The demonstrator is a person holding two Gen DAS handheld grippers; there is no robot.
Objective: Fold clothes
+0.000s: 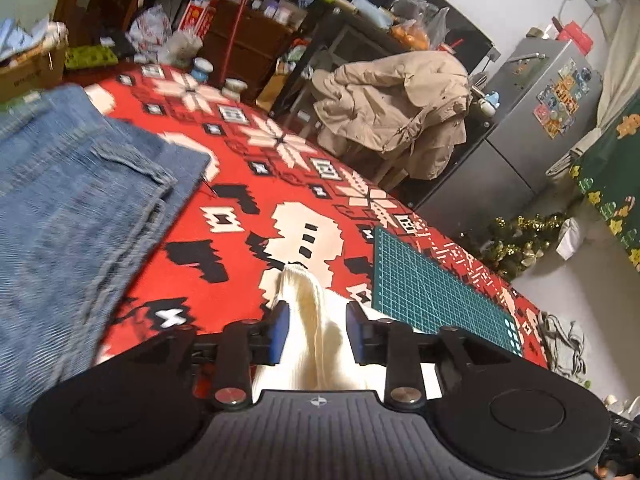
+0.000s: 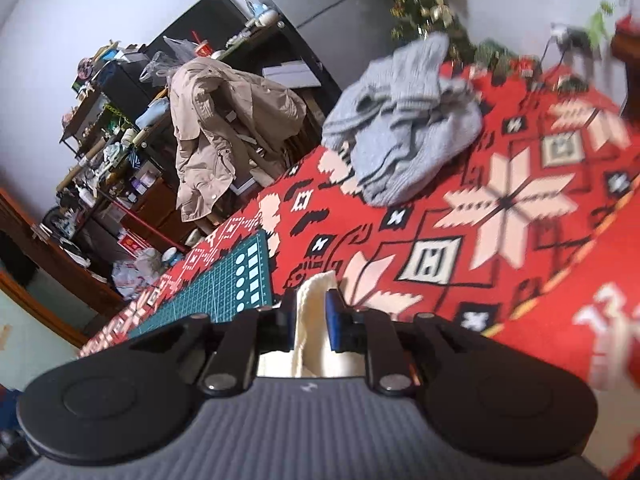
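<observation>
Cream knit cloth [image 1: 316, 320] sits between the blue pads of the left gripper [image 1: 316, 316]; the jaws stand fairly apart with the fabric bunched between them, and whether the pads actually press it cannot be told. Its tip pokes forward over the red patterned blanket [image 1: 240, 248].

Right gripper [image 2: 314, 312]: jaws narrow, closed on a fold of the same cream cloth [image 2: 314, 304], which stands up between the pads.

Writing: nothing legible. The green cutting mat [image 1: 436, 292] shows a printed grid and a row of pale squares and dots at one end; no words readable. The fridge [image 1: 532, 128] carries colourful magnets, text too small to read. A red box [image 1: 196, 16] by the shelves has markings, unreadable.

Surroundings, left wrist view: folded blue jeans [image 1: 76, 200] lie on the blanket to the left, blurred, well apart from the cream cloth. The mat lies just right of the gripper, near the blanket's edge. Two small ceramic pieces [image 1: 218, 76] stand at the far edge. A beige coat [image 1: 400, 112] hangs over a chair beyond the table. Tinsel decoration [image 1: 516, 240] sits on the floor by the fridge.

Right wrist view: a crumpled grey sweater [image 2: 404, 120] lies on the blanket ahead, apart from the gripper. The mat is to the left. Cluttered shelves [image 2: 112, 128] stand behind the coat.
</observation>
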